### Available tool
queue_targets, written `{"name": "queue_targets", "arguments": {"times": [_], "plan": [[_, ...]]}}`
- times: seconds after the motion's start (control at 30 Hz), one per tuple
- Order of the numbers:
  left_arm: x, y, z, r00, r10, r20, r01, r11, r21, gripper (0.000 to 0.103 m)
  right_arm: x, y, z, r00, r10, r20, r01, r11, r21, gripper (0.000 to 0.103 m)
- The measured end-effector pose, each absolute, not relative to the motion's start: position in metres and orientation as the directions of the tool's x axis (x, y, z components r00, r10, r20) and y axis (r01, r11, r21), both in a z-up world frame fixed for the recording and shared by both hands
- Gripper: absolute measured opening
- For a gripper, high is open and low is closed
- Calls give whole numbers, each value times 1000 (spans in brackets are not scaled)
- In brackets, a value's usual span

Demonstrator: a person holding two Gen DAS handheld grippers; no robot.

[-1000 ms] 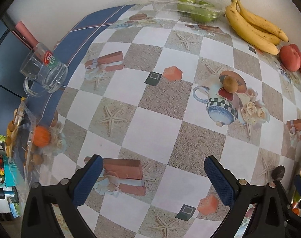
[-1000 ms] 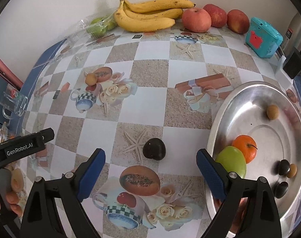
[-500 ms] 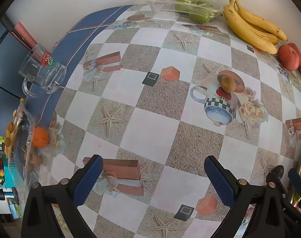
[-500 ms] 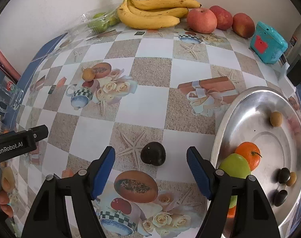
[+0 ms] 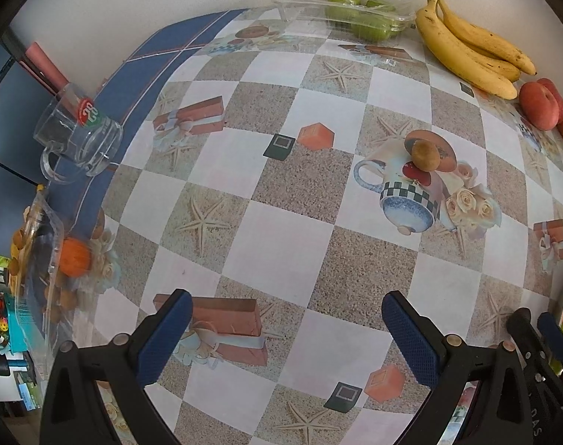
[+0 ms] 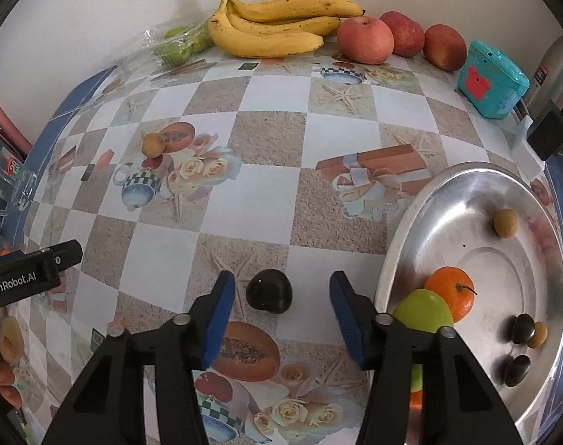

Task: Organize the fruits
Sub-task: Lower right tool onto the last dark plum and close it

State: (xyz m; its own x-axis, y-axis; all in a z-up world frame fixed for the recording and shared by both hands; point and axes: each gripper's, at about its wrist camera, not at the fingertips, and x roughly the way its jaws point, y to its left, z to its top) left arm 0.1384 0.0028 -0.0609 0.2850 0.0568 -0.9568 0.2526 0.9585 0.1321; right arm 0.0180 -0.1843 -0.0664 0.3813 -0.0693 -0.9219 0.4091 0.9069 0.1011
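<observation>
- The plum [image 6: 268, 296] lies on the table [image 6: 274, 193], left of the metal bowl [image 6: 422, 207].
- In the bowl lie an orange [image 6: 450, 293] and an apple [image 6: 422, 313], touching.
- Bananas [image 6: 277, 26] lie at the table's far edge, with bagged fruit [image 6: 177, 46] left of them and apples [image 6: 366, 39] to their right.

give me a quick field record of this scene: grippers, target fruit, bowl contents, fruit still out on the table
right gripper: jaws have just been closing around the dark fruit, pads not touching it yet
left gripper: open, nothing between the jaws
metal bowl: orange, green fruit, small tan fruit, a few small dark and tan pieces
along the wall: bananas, three red apples, bagged green fruit
mid table: small brown fruit
</observation>
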Motion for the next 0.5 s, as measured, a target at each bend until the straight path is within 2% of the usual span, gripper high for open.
{"name": "queue_targets", "arguments": {"times": [0.33,0.5], "plan": [[138,3,-60,287,56,-956,256,957,133,103,18,-182,-65,384,-63,-921,393,914,102,32],[138,3,-60,286,57,-957,256,957,133,103,18,-182,-64,390,-48,-919,388,914,117,26]]}}
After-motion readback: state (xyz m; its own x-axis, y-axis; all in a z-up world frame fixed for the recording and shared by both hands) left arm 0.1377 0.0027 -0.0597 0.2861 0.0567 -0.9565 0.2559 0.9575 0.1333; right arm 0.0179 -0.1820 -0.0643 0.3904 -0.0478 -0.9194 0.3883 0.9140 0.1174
